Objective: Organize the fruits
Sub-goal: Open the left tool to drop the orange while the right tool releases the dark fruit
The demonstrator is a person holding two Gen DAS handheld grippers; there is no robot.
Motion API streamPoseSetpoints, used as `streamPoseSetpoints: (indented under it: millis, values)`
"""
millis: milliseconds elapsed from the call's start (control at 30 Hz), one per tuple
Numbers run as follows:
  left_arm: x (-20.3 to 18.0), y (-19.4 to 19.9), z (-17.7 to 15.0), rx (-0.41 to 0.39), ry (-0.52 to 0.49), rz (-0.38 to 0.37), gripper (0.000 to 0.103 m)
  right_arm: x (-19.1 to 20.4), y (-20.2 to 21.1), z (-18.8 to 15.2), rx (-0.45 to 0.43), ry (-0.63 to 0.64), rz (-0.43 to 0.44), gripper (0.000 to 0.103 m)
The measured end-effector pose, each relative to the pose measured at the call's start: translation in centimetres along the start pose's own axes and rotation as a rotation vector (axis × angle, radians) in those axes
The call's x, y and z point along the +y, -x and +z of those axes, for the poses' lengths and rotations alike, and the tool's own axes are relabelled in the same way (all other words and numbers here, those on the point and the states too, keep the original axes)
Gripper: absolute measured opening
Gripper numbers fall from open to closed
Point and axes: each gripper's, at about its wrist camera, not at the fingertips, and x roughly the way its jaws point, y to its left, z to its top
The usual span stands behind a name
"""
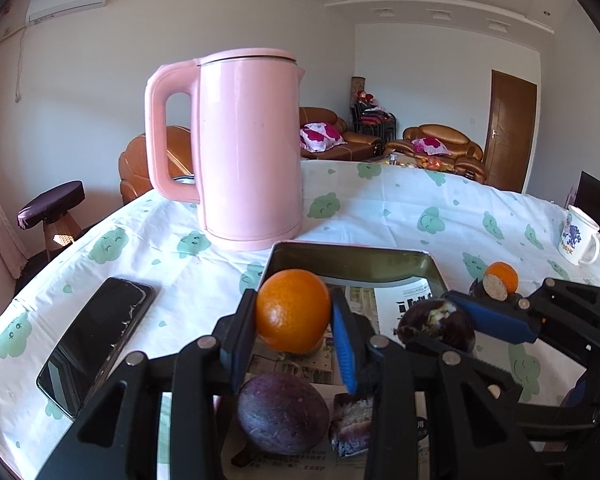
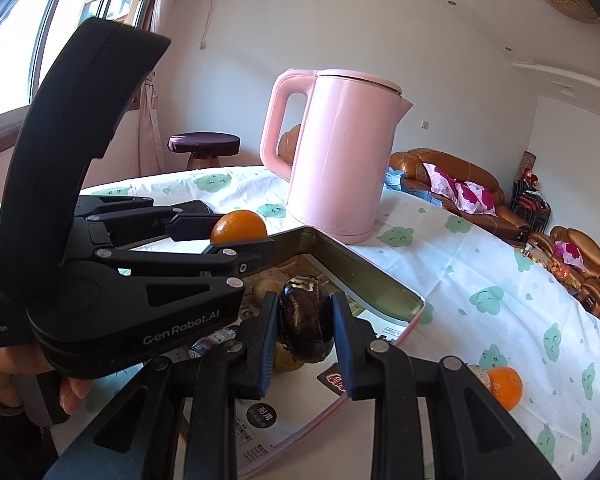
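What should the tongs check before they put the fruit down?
1. Left tongs squeezing the orange: ok.
2. Right tongs squeezing the dark purple fruit: ok.
3. Both fruits above the tin tray: ok.
4. Bare newspaper left in the tray for them: ok; a purple passion fruit already lies near the front.
5. Pink kettle stands clear behind the tray: ok.
6. Small orange out on the tablecloth, not sorted: not ok.

The left gripper point(image 2: 240, 242) body reads "GenRobot.AI". A dark label on the paper point(image 2: 260, 420) shows "耐用". Other print is illegible.
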Motion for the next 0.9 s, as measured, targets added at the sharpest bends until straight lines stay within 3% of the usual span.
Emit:
streamPoseSetpoints:
  millis: [333,400,467,533,600,900]
  values:
    - [-0.1,0.1,0.0,-0.005,-0.013,0.012,0.038,0.1,-0.2,-0.2,0.033,-0.002,0.016,0.029]
    - [-0.2,0.1,-0.1,-0.005,-0.013,0.013,0.038,0.2,-0.2,-0.2,0.031,0.0,0.013,0.036]
    - [-0.1,0.3,-0.1,-0.012,-0.009,0.009,0.04,0.2,0.0,-0.2,0.027,0.0,-0.002,0.06]
    - [-0.1,0.5,-0.1,-0.017,0.001,0.007,0.054,0.2,0.3,-0.2,0.007,0.001,-0.012,0.067]
    - [0.0,1.1,0.0,-0.036,0.011,0.012,0.059,0.3,0.7,-0.2,-0.007,0.0,-0.022,0.067]
    - [-1.2,4.3,1.0,-0.124,0.024,-0.024,0.073,-2.0,4.3,-2.0,-0.012,-0.007,-0.125,0.066]
